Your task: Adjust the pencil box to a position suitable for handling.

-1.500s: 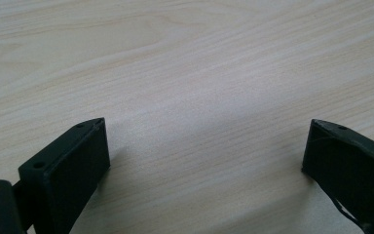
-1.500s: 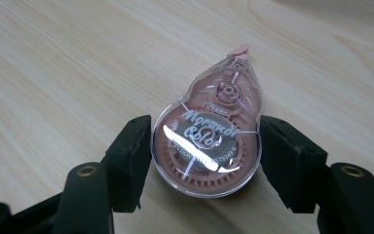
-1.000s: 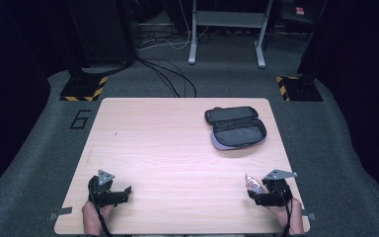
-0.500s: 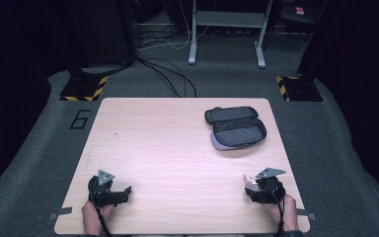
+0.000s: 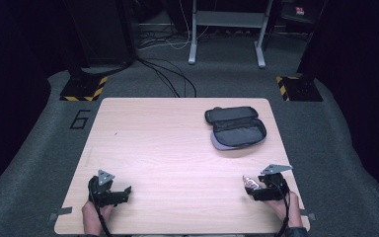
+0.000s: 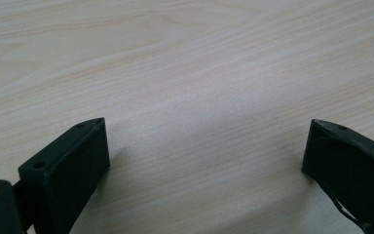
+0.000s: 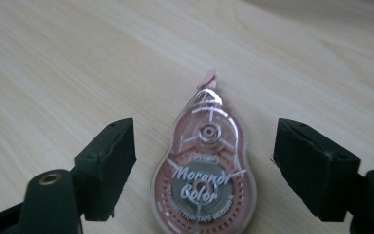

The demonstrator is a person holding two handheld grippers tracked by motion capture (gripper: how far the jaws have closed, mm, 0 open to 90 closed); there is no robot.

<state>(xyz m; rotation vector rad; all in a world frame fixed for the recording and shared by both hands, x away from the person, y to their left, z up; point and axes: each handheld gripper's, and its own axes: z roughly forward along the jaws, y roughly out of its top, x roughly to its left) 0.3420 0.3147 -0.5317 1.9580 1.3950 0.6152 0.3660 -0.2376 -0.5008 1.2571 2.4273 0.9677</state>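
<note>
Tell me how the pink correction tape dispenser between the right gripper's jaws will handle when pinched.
The correction tape dispenser looks like a hard, clear plastic shell, so it is probably stiff and light. Its smooth, curved pear outline may let it slip or twist out between the flat pads of the right gripper. It lies flat on the table, so rolling seems unlikely.

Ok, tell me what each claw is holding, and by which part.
Nothing is held. The right claw stands open around the pink correction tape lying on the table, pads apart from it. The left claw is open.
</note>
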